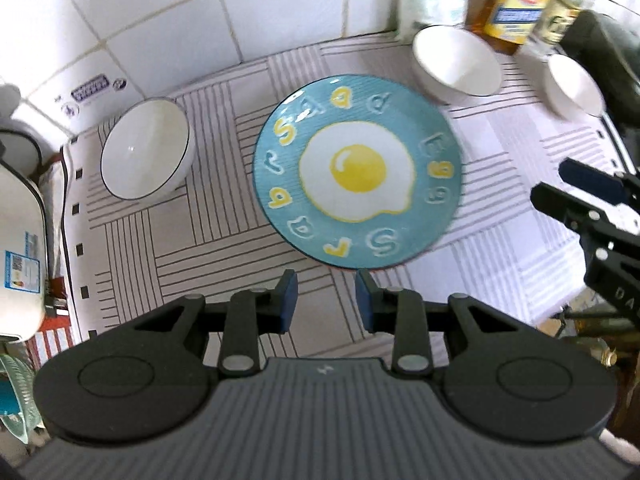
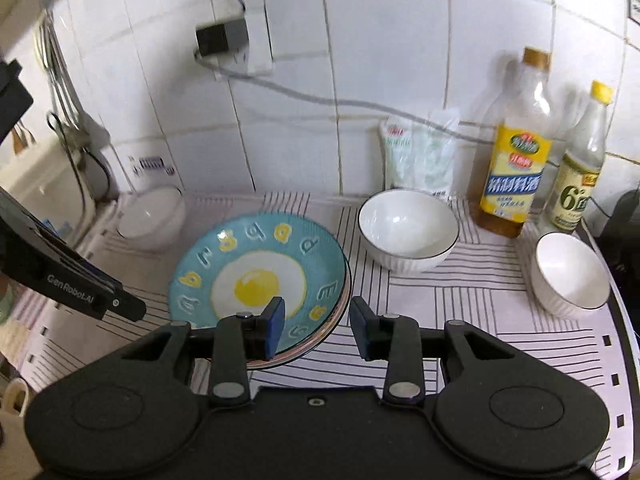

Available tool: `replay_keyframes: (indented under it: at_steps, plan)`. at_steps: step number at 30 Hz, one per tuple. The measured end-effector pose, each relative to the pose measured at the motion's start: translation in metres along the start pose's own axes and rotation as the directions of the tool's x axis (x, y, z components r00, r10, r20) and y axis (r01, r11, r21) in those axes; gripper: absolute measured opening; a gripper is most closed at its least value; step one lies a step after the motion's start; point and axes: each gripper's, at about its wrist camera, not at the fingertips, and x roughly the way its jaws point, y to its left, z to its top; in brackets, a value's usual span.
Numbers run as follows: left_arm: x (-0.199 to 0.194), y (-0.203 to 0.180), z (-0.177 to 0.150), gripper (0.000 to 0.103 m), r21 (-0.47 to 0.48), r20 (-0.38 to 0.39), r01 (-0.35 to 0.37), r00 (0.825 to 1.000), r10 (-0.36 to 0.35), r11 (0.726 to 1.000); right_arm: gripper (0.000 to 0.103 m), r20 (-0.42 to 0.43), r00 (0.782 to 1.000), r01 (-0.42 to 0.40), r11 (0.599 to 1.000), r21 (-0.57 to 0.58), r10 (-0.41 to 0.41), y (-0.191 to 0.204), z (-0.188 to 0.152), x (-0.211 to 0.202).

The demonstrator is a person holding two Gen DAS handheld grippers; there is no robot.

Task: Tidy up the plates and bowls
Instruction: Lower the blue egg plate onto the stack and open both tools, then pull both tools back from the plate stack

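Observation:
A blue plate with a fried-egg picture (image 1: pixel 356 172) lies on the striped mat; in the right wrist view (image 2: pixel 256 280) it tops a stack, with another plate's rim showing under it. Three white bowls stand around it: one at the left (image 1: pixel 146 148) (image 2: pixel 154 216), one behind it to the right (image 1: pixel 456 60) (image 2: pixel 408 228), one at the far right (image 1: pixel 574 84) (image 2: pixel 570 274). My left gripper (image 1: pixel 326 300) is open and empty just short of the plate's near edge. My right gripper (image 2: pixel 318 328) is open and empty, its left finger over the plate's right rim.
Two sauce bottles (image 2: pixel 516 160) (image 2: pixel 578 168) and a plastic bag (image 2: pixel 420 152) stand against the tiled wall behind the bowls. A white appliance (image 1: pixel 20 240) sits beyond the mat's left edge. A plug and cables (image 2: pixel 224 36) hang on the wall.

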Motion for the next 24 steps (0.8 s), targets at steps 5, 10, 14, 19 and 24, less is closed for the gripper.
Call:
replay_keyframes:
  at_steps: [5,10,14,19,24]
  plan:
    - [-0.030,-0.019,-0.009,0.039,0.058,0.026,0.014,1.000,-0.015,0.998,0.051,0.042,0.999,-0.016,1.000,0.003,0.016,-0.004,0.001,-0.034]
    - [-0.048,-0.039,-0.015,0.046,0.099,0.041,0.033,0.998,-0.037,0.995,0.064,0.066,0.998,-0.005,1.000,-0.014,0.005,-0.011,-0.003,-0.061]
    - [-0.058,-0.056,-0.016,0.053,0.140,0.043,0.047,0.998,-0.054,0.989,0.071,0.068,0.997,-0.025,1.000,-0.007,0.026,-0.019,-0.008,-0.080]
    - [-0.067,-0.079,-0.012,0.064,0.177,0.055,0.051,0.997,-0.062,0.983,0.088,0.089,0.996,0.000,0.999,-0.053,0.005,-0.031,-0.015,-0.102]
    - [-0.071,-0.104,0.001,0.075,0.184,0.074,0.047,0.995,-0.062,0.982,0.093,0.105,0.994,0.044,0.994,-0.103,-0.033,-0.053,-0.020,-0.118]
